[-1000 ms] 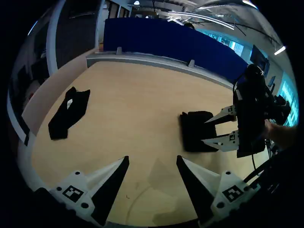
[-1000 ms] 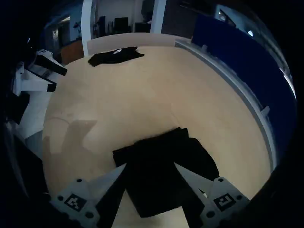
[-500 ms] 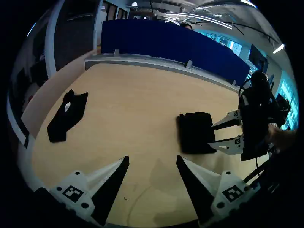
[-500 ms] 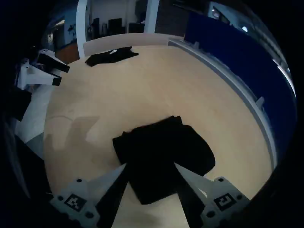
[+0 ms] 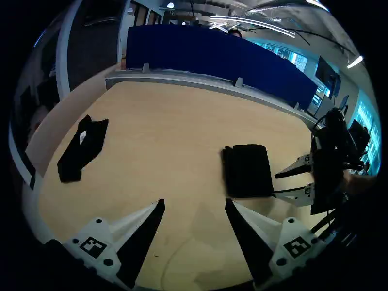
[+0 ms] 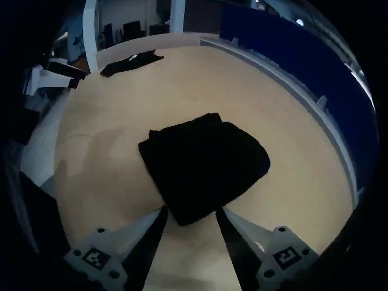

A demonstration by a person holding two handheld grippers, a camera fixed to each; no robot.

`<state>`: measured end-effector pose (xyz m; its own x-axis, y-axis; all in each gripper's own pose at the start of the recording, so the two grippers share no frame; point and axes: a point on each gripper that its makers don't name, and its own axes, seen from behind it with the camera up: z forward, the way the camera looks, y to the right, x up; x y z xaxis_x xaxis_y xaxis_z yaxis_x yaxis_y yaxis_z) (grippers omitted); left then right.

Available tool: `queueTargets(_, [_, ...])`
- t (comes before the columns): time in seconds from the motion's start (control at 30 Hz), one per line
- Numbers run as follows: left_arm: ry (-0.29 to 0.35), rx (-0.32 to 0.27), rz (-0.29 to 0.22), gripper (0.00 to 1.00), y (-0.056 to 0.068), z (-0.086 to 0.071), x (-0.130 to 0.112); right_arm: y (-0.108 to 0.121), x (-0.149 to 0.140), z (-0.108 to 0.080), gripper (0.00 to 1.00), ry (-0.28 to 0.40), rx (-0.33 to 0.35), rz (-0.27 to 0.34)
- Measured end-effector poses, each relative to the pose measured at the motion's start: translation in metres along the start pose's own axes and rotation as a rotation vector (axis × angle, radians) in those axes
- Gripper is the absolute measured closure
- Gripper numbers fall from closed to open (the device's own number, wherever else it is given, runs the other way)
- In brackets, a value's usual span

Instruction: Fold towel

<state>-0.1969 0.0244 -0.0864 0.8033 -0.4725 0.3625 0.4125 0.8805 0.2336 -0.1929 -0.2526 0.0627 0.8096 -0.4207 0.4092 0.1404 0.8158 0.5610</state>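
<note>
A black towel [image 5: 246, 170] lies folded into a neat rectangle on the light wooden table [image 5: 169, 131]; the right gripper view has it [image 6: 203, 165] just ahead of the fingertips. My right gripper [image 6: 190, 211] is open and just off the towel's near edge, touching nothing; in the left gripper view it [image 5: 280, 183] hangs right of the towel, held by a hand [image 5: 359, 182]. My left gripper [image 5: 194, 203] is open over bare table, well in front of the towel. The right gripper view catches the left gripper [image 6: 75, 80] far off at upper left.
A second black cloth [image 5: 80, 148] lies crumpled near the table's far left edge, also visible as cloth [image 6: 127, 63]. A blue partition [image 5: 218, 53] and a grey rail [image 5: 203, 82] run along the table's back.
My right gripper has drawn back off the folded towel, which now lies free ahead of its fingertips. The left gripper has stayed almost still.
</note>
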Motion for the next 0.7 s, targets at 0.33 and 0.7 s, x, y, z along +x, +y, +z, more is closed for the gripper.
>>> queueTargets(0.33, [0.000, 0.000, 0.000, 0.08, 0.001, 0.000, -0.001, -0.006, -0.014, 0.005, 0.28, -0.015, 0.006, 0.025])
queueTargets(0.7, [-0.003, 0.002, -0.001, 0.08, -0.001, 0.005, -0.003, -0.007, -0.021, 0.011, 0.48, -0.020, -0.003, 0.064])
